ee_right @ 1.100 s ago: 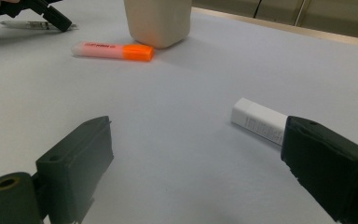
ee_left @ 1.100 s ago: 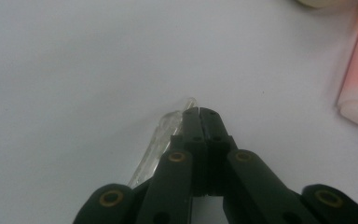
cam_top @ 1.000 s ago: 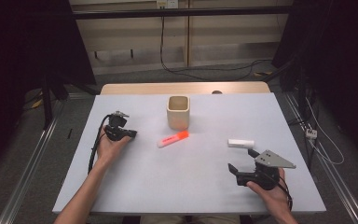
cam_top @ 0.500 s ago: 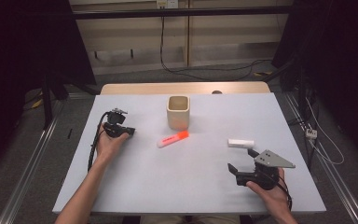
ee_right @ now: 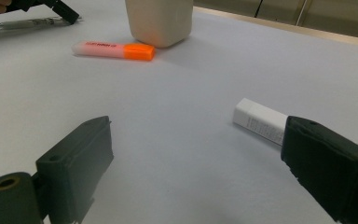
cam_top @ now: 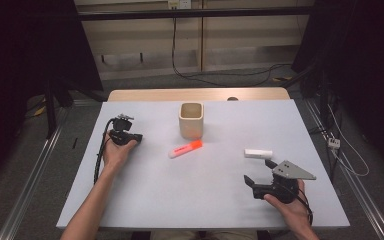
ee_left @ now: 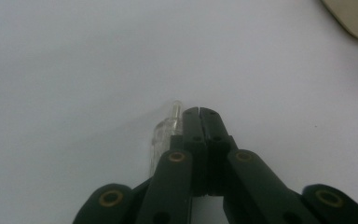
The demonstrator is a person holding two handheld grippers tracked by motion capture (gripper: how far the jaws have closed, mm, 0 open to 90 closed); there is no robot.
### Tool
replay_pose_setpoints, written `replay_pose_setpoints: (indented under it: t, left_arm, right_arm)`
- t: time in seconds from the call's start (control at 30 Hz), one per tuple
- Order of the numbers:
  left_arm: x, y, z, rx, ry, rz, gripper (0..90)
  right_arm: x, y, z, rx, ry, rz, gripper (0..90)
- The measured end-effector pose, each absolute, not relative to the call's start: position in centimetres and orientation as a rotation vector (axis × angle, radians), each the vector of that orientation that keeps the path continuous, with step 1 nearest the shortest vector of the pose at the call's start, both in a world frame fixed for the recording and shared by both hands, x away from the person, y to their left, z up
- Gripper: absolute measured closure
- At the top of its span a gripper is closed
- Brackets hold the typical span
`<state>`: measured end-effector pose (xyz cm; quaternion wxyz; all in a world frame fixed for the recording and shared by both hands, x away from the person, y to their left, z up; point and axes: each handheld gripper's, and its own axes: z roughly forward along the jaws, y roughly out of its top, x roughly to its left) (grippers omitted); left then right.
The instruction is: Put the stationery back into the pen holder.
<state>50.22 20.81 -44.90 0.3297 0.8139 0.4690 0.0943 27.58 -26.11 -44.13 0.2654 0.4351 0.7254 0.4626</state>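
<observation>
Jaws pressed together, the left gripper (ee_left: 199, 113) rests low over the white table (cam_top: 190, 195), with one clear pen (ee_left: 164, 133) lying just beside its tips on the left; whether they touch it I cannot tell. Spread wide, the right gripper (ee_right: 196, 158) faces one white eraser (ee_right: 260, 121) near its right jaw. Between the two grippers lie one orange highlighter (cam_top: 185, 148) and, just behind it, one beige cup (cam_top: 191, 120).

A wide bare stretch of the counter (cam_top: 190, 200) is left open along its near edge, while the middle is blocked by the cup (cam_top: 191, 120), highlighter (cam_top: 185, 149) and white stick (cam_top: 258, 153).
</observation>
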Motion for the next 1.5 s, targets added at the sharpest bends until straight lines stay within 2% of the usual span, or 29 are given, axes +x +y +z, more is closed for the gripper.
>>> replay_pose_setpoints:
  t: [0.2,0.33,0.43,0.53,0.73,0.87,1.03,1.23,1.33,1.4,1.5]
  left_arm:
    - [49.5,21.2,-43.4,2.133,1.134,0.236,85.0]
    - [48.7,21.5,-42.1,2.140,1.102,0.240,73.3]
    - [48.2,21.6,-41.6,2.137,1.094,0.262,57.3]
    - [47.6,21.5,-41.2,2.131,1.116,0.319,33.0]
    - [47.0,22.2,-40.5,2.151,1.153,0.317,10.4]
    - [46.7,22.1,-40.8,2.205,1.142,0.292,7.0]
    - [46.5,22.8,-41.3,2.238,1.164,0.316,8.5]
    - [46.2,24.8,-41.3,2.165,1.229,0.266,10.5]
    - [45.9,25.6,-41.2,2.174,1.234,0.258,17.9]
    - [45.7,25.9,-41.2,2.180,1.251,0.272,26.0]
    - [45.7,26.1,-41.8,2.201,1.249,0.240,30.9]
  right_arm:
    - [27.6,-26.2,-44.1,1.181,1.957,1.250,8.6]
    - [27.6,-26.1,-44.1,1.178,1.957,1.250,8.6]
    - [27.6,-26.1,-44.1,1.177,1.957,1.249,8.6]
    - [27.6,-26.1,-44.1,1.174,1.959,1.248,8.5]
    - [27.7,-26.1,-44.2,1.172,1.965,1.249,8.6]
    - [27.7,-25.9,-44.1,1.167,1.965,1.249,8.5]
    - [27.6,-26.0,-44.1,1.154,1.972,1.251,8.5]
    - [27.6,-26.0,-44.1,1.156,1.972,1.250,8.5]
    - [27.6,-26.0,-44.1,1.154,1.974,1.248,8.5]
    - [27.5,-25.9,-44.1,1.156,1.974,1.248,8.5]
    - [27.5,-25.8,-44.1,1.151,1.975,1.250,8.5]
